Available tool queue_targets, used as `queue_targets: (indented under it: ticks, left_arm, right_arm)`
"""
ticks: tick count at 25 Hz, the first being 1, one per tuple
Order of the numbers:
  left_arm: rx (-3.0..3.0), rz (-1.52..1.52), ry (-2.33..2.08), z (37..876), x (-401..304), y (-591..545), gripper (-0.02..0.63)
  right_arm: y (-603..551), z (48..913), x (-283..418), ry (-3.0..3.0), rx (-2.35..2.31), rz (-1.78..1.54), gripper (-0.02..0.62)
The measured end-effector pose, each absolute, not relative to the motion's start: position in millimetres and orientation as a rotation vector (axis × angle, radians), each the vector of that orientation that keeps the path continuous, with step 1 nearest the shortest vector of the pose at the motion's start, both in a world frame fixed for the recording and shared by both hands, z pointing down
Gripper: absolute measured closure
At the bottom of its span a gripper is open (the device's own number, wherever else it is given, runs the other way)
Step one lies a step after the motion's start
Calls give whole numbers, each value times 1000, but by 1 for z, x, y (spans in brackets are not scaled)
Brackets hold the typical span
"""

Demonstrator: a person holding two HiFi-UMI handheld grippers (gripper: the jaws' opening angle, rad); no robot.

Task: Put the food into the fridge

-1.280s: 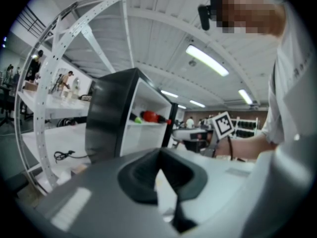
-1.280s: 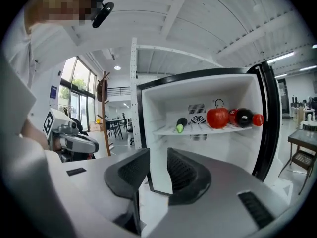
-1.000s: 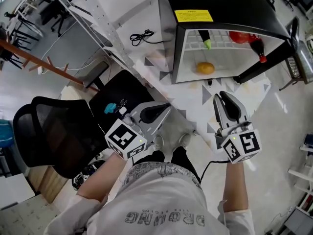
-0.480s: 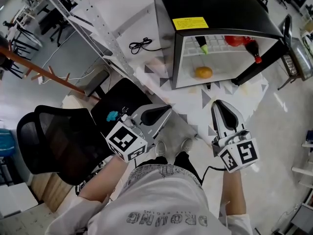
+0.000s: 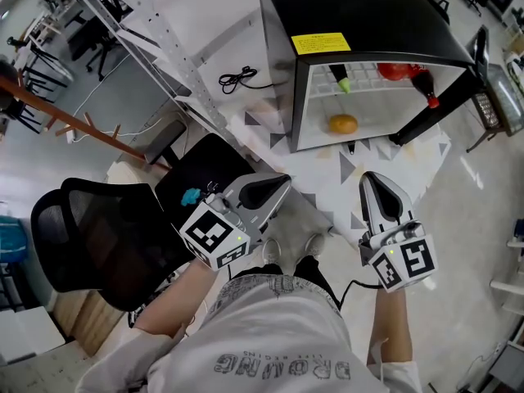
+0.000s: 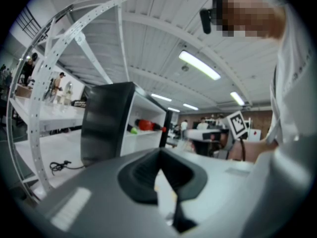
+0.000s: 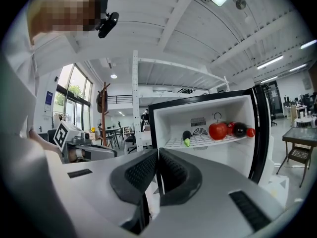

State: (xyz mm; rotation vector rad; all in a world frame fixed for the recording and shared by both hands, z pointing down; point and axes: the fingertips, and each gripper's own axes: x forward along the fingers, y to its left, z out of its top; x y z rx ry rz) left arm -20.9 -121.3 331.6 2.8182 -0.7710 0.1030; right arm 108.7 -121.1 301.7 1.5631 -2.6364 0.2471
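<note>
The small black fridge (image 5: 368,15) stands open on the floor ahead of me. On its wire shelf lie a dark eggplant with a green end (image 5: 341,78), a red tomato (image 5: 395,70) and a dark bottle with a red cap (image 5: 426,84). An orange fruit (image 5: 344,124) sits on the bottom. The right gripper view shows the same shelf with the tomato (image 7: 217,130) and eggplant (image 7: 186,138). Both grippers are held low in front of the person, short of the fridge. My left gripper (image 5: 278,182) is shut and empty. My right gripper (image 5: 375,178) is closing, its jaws meeting with nothing between them.
The fridge door (image 5: 434,109) hangs open to the right. A black mesh office chair (image 5: 98,228) stands at the left, close to my left arm. A black cable (image 5: 239,78) lies on the white table beside the fridge. A wooden coat rack (image 5: 65,113) stands further left.
Both grippers have barely shifted in front of the fridge. The right gripper's jaws have drawn together. The food inside has not moved.
</note>
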Motion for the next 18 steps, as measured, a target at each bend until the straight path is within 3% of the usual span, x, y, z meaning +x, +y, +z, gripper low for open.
queue_targets:
  ticks: [18]
  left_arm:
    - [2815, 99, -774, 332, -15, -127, 598]
  right_arm:
    - [-125, 311, 112, -2619, 1553, 282, 592]
